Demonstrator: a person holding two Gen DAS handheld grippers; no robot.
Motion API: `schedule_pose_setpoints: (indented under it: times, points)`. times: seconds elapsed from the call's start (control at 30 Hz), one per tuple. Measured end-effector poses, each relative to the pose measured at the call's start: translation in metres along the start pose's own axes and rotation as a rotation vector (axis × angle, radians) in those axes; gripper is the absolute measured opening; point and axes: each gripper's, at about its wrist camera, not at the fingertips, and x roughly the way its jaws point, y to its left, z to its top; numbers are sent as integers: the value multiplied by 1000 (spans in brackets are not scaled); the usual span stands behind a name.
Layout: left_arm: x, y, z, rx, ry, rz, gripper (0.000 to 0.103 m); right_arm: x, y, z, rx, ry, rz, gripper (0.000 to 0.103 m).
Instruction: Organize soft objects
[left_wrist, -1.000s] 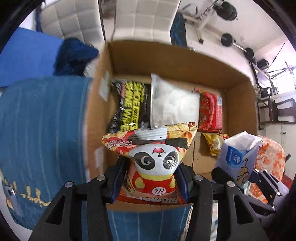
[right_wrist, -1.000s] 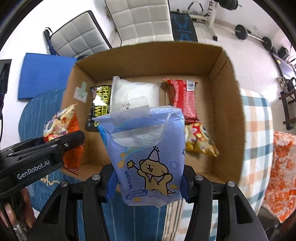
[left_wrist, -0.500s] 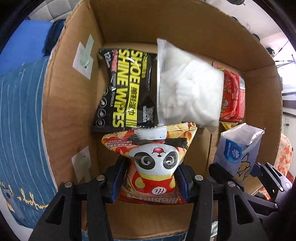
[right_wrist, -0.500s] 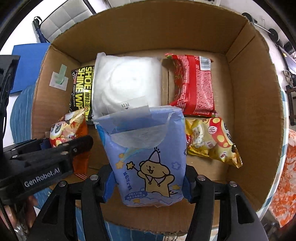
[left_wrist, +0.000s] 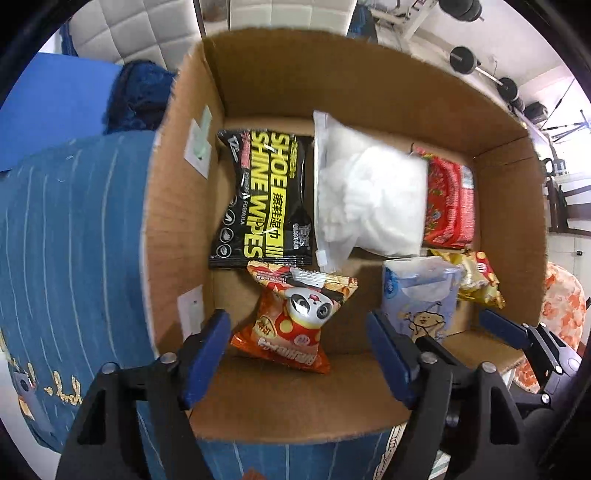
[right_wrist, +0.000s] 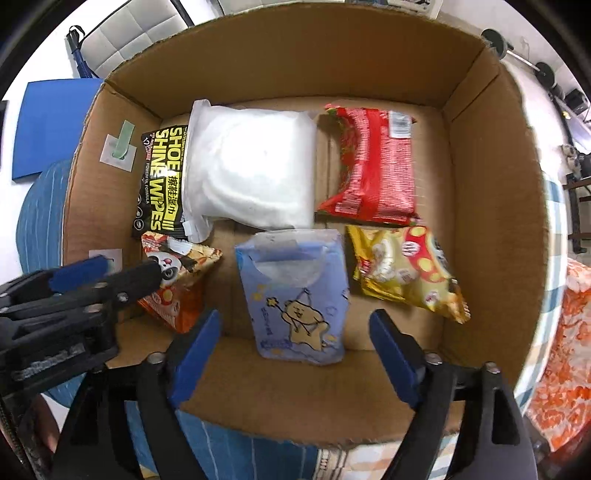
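**Both tongs spread, both packs lying in the box**

Left tongs: jaws wide apart, gripping nothing. Panda snack bag lies on the floor of the cardboard box, near-left corner, between the blue pads but touching neither. Its top edge sits right at the bottom edge of the black shoe wipes pack.

Right tongs: also spread, nothing pinched. Blue tissue pack with the bear print lies flat in the near-middle of the box, clear of both pads.

Other box contents, right wrist view:
- shoe wipes pack far-left, partly under the white zip bag
- red packet far-right
- yellow mushroom snack bag near-right, just beside the tissue pack
- panda bag near-left, partly hidden by the left tongs

Left wrist view also catches the tissue pack, the right tongs' fingers beside it, white bag, red packet, yellow bag.

Box sits on a blue striped cloth. Orange floral fabric off to the right.
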Motion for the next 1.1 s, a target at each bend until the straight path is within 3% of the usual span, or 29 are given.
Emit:
schedule_pose_setpoints:
  times: [0.03, 0.17, 0.23, 0.33, 0.4, 0.7, 1.1]
  points:
    - [-5, 1, -2, -1, -12, 1, 76, -3, 0, -2, -2, -5, -5, 87]
    - [-23, 0, -12, 1, -66, 15, 94, -13, -4, -8, 4, -18, -17, 87]
    - [-31, -1, -18, 4, -93, 25, 97, -21, -7, -14, 8, -28, -18, 87]
    - [-41, -1, -28, 5, -129, 48, 102, -33, -10, -23, 7, -40, -19, 96]
    - [-49, 4, -28, 5, -143, 66, 102, -39, -11, -27, 6, -50, -25, 103]
    - [-72, 0, -49, 7, -201, 85, 102, -66, -14, -47, 21, -103, -51, 103]
    - [-145, -18, -106, 20, -360, 95, 102, -139, -11, -97, 18, -235, -19, 103]
